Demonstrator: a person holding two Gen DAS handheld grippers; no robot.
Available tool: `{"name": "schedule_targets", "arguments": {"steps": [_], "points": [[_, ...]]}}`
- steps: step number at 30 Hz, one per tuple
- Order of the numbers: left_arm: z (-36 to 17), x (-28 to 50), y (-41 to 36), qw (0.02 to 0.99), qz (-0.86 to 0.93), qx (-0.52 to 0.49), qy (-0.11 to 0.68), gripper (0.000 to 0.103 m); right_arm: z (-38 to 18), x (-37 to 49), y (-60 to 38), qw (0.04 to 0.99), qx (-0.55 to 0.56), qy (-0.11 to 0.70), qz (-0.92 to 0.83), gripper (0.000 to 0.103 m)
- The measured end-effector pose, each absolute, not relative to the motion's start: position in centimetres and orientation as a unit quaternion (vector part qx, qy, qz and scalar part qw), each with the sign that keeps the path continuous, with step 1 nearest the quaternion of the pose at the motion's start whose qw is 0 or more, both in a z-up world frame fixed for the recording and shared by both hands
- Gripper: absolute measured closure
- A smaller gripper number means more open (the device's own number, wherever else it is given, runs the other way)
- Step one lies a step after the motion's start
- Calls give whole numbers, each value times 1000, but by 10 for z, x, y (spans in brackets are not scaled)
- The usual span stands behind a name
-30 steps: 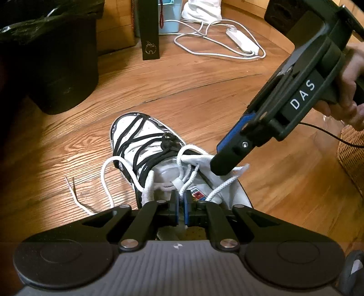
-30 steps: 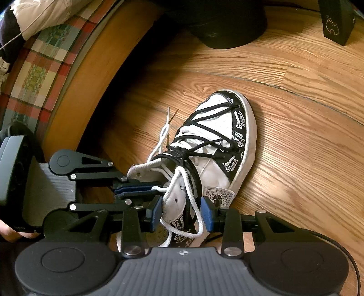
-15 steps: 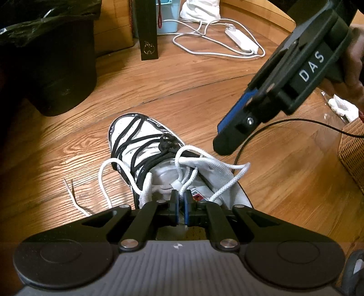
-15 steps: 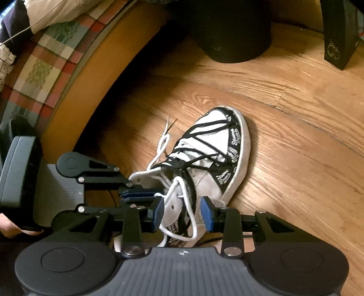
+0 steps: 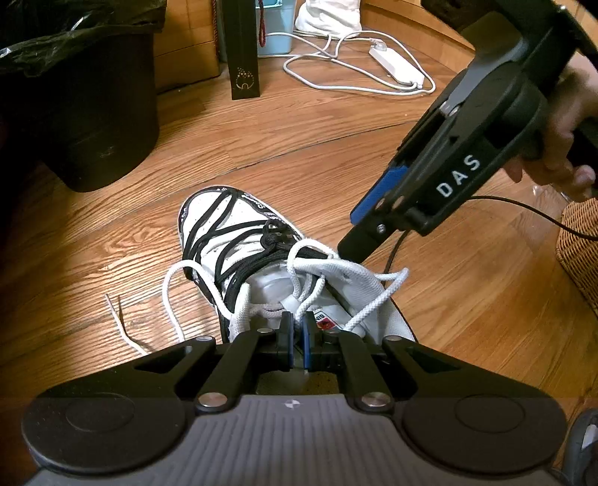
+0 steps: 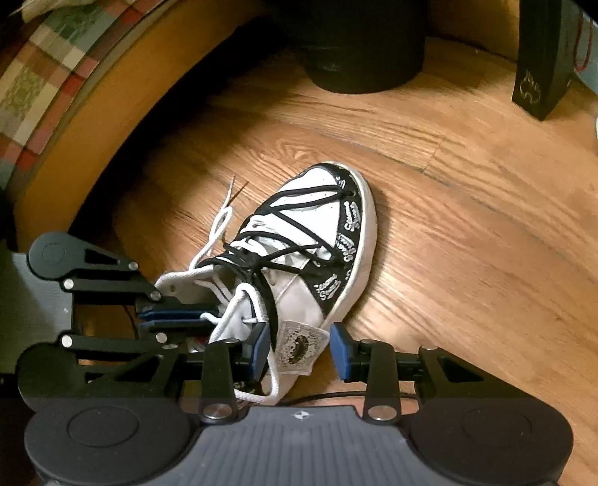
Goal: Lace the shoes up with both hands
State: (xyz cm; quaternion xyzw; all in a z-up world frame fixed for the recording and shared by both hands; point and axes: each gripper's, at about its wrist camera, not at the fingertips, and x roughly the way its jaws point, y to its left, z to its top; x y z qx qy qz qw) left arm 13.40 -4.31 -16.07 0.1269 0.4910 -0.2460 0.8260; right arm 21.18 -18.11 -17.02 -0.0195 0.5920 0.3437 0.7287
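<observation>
Partly laced, the white-and-black high-top sneaker lies on the wooden floor; left gripper pinches its loose white lace, right gripper spread, upper eyelets unfinished.

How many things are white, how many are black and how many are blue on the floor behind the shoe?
White: 2, the white power strip with its cord and the white cloth bag
Black: 2, the black bin and the tall black box
Blue: 1, the light blue tub
Total: 5
</observation>
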Motion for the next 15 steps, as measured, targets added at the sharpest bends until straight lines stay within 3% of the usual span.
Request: {"name": "schedule_targets", "arguments": {"steps": [15], "points": [[-162,131,-45,828,-246,134,486,97,-166,210,-178,731,-40,586,347,64]]}}
